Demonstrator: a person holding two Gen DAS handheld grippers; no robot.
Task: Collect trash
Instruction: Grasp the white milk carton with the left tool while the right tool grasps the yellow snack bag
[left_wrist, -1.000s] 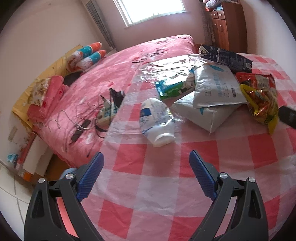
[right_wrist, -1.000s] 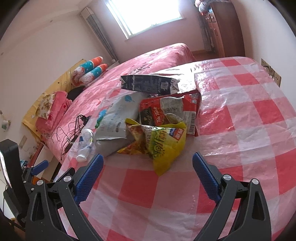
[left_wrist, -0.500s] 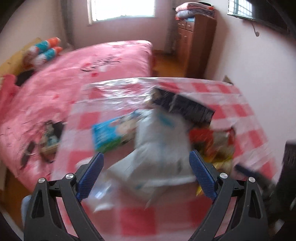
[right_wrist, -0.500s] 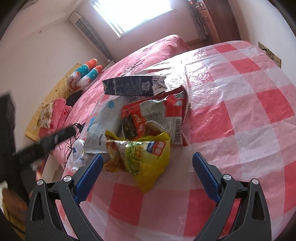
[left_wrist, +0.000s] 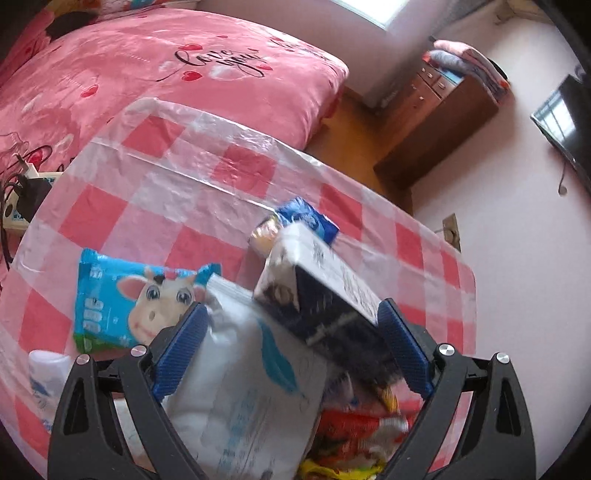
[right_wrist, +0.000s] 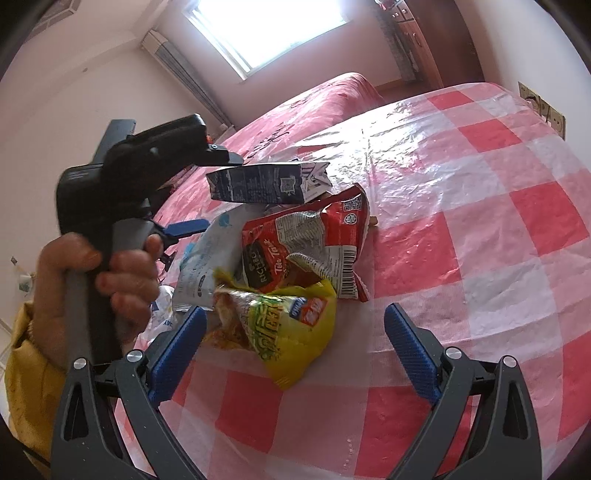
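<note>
A pile of trash lies on the red-checked table (right_wrist: 480, 192). A dark milk carton (left_wrist: 325, 288) (right_wrist: 266, 182) tops it. Under it lie a white pouch (left_wrist: 251, 398) (right_wrist: 207, 254), a red snack bag (right_wrist: 306, 243) and a yellow snack bag (right_wrist: 288, 325). A blue cow-print packet (left_wrist: 129, 299) lies to the left. My left gripper (left_wrist: 291, 354) is open right over the pile, the carton's near end between its jaws, and shows in the right wrist view (right_wrist: 184, 227). My right gripper (right_wrist: 293, 354) is open, the yellow bag between its jaws.
A pink bed (left_wrist: 147, 66) lies beyond the table, with a power strip and plugs (left_wrist: 22, 192) on it. A wooden cabinet (left_wrist: 443, 110) stands by the far wall. A wall socket (right_wrist: 543, 107) sits at the table's right edge. A white bottle (left_wrist: 48, 376) lies at the left.
My left gripper has swung right from the white bottle and now hovers over the pile, around the carton's end. My right gripper has moved closer to the yellow bag.
</note>
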